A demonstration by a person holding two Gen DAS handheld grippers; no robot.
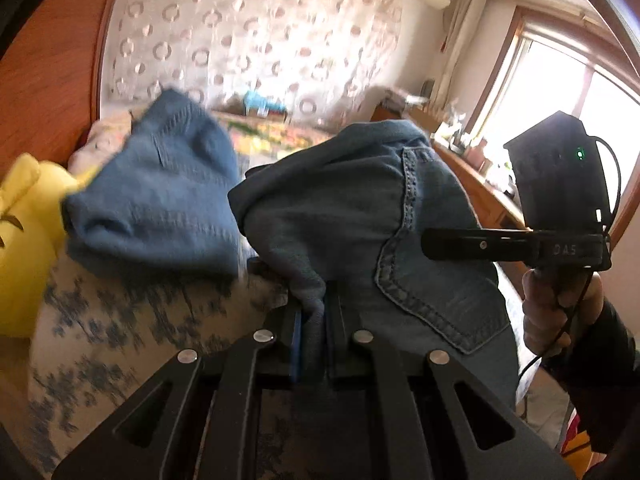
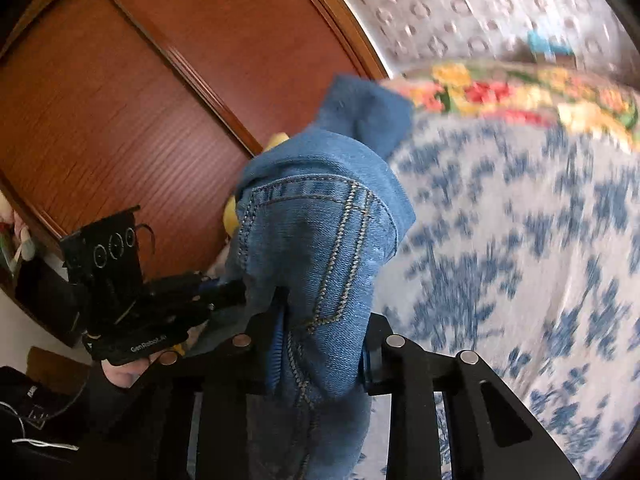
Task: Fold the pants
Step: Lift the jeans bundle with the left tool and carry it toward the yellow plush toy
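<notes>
We see the jeans (image 2: 316, 264) run off the bottom edge in the right wrist view. Denim hides the left gripper (image 1: 314, 320) tips. Bedspread (image 2: 520, 240) smeared by blur. Shelf clutter (image 1: 460, 136) by the window too small to tell.

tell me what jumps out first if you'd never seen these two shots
The blue jeans dominate both views, bunched up and lifted off the blue-and-white patterned bedspread. The left tongs pinch a fold of denim at bottom centre, and the right tongs clamp a stitched pocket section. Behind, a reddish wooden panel fills the upper left of the right wrist view.
</notes>
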